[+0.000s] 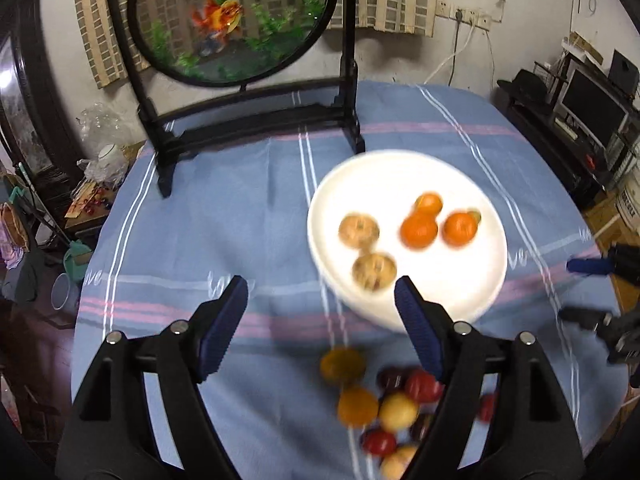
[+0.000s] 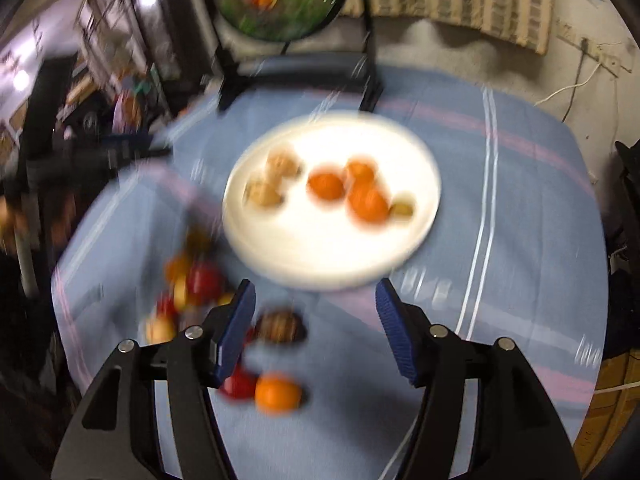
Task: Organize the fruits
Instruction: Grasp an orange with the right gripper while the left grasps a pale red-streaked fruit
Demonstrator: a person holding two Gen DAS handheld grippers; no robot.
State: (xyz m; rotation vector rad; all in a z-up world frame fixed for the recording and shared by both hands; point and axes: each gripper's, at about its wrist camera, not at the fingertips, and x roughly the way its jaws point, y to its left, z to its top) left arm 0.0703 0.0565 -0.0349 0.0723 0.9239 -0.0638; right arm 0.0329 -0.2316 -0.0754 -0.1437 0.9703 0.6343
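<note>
While my left gripper (image 1: 321, 294) stands wide and empty over the blue cloth (image 1: 224, 208), its right finger (image 1: 418, 336) cuts off the white plate (image 1: 460, 304) rim and part of the loose fruit pile (image 1: 384, 404). From my right wrist, my right gripper (image 2: 315, 300) gapes empty too, with a blurred orange (image 2: 277, 394) and brown fruit (image 2: 280, 326) between its fingers, untouched.

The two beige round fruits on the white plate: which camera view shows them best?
The left wrist view: the two beige fruits lie fairly sharp, apart on the white plate. The right wrist view shows them smeared, seemingly overlapping.
</note>
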